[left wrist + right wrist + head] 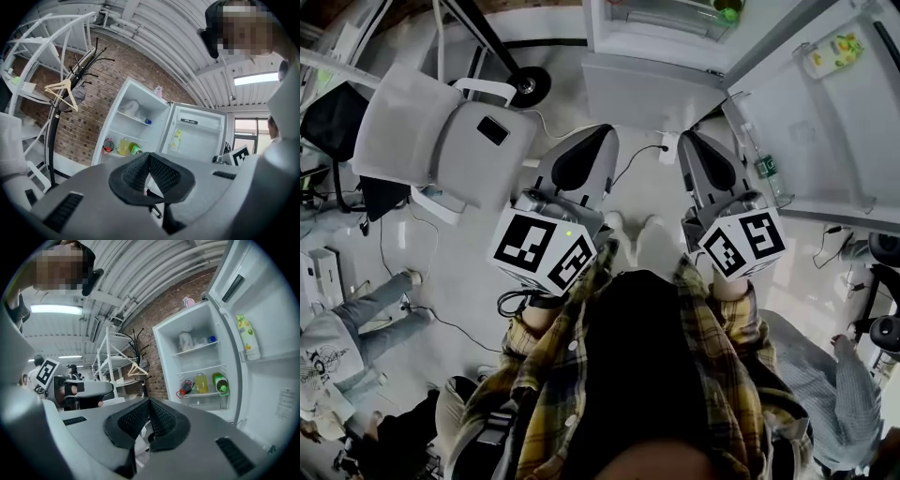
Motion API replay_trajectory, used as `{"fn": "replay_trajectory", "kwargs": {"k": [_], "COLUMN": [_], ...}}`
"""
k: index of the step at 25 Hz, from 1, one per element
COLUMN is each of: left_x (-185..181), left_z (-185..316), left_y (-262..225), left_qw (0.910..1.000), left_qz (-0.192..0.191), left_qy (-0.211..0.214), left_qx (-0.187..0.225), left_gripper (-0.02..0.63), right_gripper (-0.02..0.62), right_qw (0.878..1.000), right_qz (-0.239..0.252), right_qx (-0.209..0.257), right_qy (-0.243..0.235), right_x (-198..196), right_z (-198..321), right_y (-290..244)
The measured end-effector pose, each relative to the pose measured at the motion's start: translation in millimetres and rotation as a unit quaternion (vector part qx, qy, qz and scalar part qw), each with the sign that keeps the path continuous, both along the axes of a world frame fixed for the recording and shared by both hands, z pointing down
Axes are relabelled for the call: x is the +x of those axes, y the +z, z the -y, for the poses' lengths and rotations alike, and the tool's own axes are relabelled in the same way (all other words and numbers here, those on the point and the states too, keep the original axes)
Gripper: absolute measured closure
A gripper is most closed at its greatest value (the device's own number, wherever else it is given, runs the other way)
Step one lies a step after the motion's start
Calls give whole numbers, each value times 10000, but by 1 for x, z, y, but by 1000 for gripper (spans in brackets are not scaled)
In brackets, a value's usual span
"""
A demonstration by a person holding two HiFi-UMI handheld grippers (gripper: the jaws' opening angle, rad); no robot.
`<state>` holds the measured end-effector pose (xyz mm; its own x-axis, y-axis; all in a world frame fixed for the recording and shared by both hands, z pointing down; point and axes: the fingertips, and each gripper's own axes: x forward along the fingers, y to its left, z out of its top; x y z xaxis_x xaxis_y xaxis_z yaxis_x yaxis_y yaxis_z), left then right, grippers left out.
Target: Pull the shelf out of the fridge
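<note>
**No legible text in view**

Left marker cube (546, 251), right marker cube (742, 242): black-and-white square patterns only, no letters or numbers. Yellow-green bottle (246, 338) in fridge door (276, 376): label print too small. Door sticker (284, 404): faint lines, unreadable.

A pale grey office chair (441, 141) stands on the floor (459, 281), with cables (382, 253) trailing beside it. A bystander in jeans (370, 314) is near the lower left edge of the head view. Against the brick wall (93, 98), a black coat stand (56, 122) carries a wooden hanger (55, 86), and a white metal rack (35, 51) is just beside it. A strip light (255, 78) glows under the ribbed white ceiling (159, 37). A yellow bottle (201, 383), a green bottle (220, 382) and a dark bottle (186, 386) with red at its neck sit side by side.
</note>
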<state>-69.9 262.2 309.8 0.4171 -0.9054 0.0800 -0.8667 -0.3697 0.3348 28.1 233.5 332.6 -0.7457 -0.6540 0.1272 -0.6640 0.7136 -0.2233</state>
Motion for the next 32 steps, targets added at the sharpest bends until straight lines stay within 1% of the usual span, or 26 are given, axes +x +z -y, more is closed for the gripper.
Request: {"fn": "replay_trajectory", "kwargs": {"k": [7,11,15,25,32], "left_x": [1,5,9,31,55], "left_z": [27,43,70,157,192], "left_y": [9,11,7,-16,-19], "left_qw": [9997,9997,9997,9998,9996], "left_qz": [-53,-21,-9,-26,21], "left_qy": [215,230,236,97,-30], "left_qx": [-99,-71,11,189,272], "left_gripper": [601,601,601,601,601], "right_gripper": [575,575,575,575,575], "right_qw": [9998,9998,9997,9996,9991], "right_qz": [17,82,166,222,251], "right_qx": [-142,-127,-68,161,288], "right_qy": [117,113,143,43,-164], "right_x": [-4,-2,4,25,44], "right_z": [24,39,67,155,191], "right_y": [6,7,5,-25,-31]}}
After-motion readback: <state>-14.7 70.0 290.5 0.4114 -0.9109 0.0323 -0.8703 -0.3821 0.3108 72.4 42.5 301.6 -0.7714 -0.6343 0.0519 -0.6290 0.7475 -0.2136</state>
